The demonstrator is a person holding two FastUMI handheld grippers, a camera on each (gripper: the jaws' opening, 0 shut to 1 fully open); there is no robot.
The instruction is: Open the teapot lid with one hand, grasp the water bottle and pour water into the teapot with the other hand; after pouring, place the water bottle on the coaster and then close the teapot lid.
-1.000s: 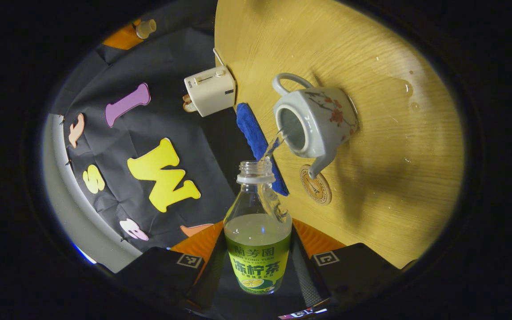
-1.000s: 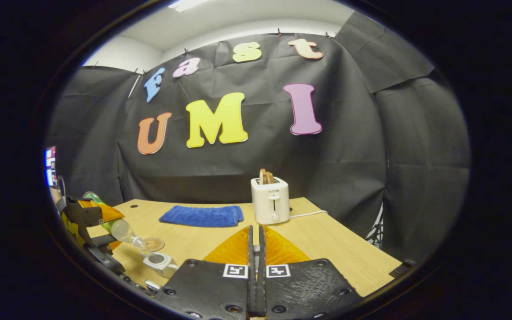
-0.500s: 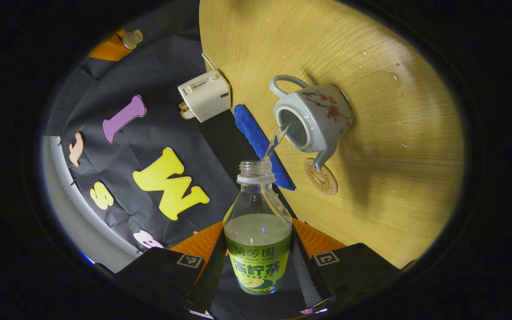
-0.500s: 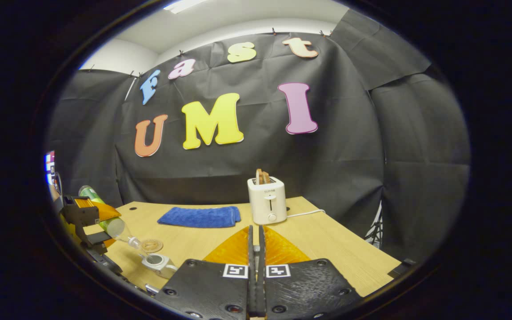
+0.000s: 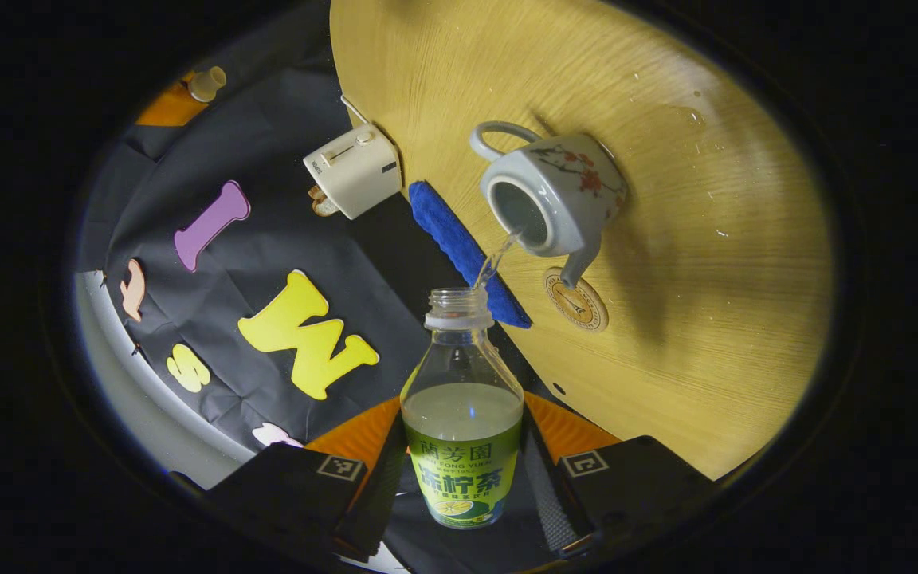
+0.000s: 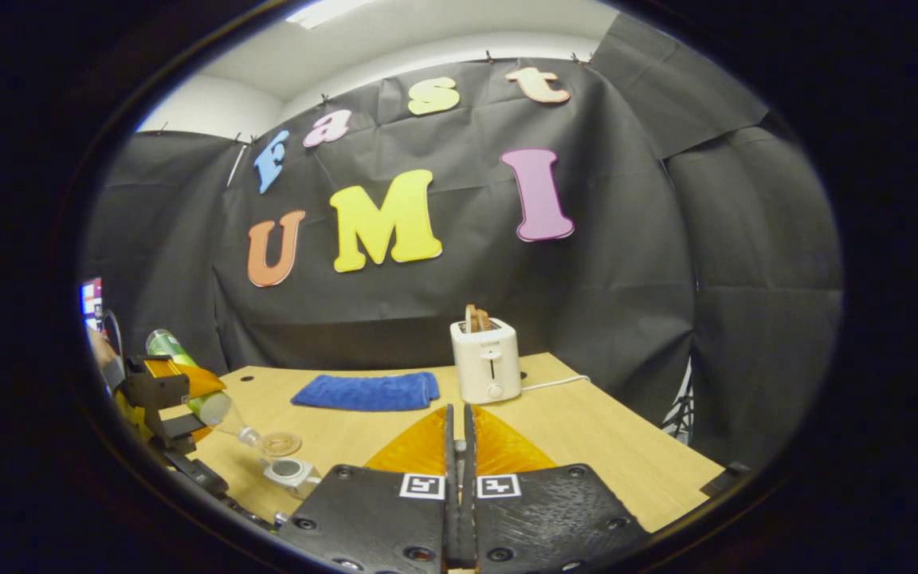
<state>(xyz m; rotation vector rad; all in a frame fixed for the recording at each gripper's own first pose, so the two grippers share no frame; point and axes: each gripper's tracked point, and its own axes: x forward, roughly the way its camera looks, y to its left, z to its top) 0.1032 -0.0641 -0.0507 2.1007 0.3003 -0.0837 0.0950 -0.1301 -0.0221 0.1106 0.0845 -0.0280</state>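
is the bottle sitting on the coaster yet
No, the water bottle is tilted in the left gripper, pouring into the teapot, and the coaster is bare.

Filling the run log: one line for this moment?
phase: pouring | left gripper: holds bottle | stream into teapot | lid off | coaster empty

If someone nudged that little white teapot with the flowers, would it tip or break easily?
The white flowered ceramic teapot looks squat and broad, so it probably slides rather than tips. Water streams into its open top, adding weight. Glazed ceramic likely chips if knocked, and the thin spout near the round coaster seems most vulnerable.
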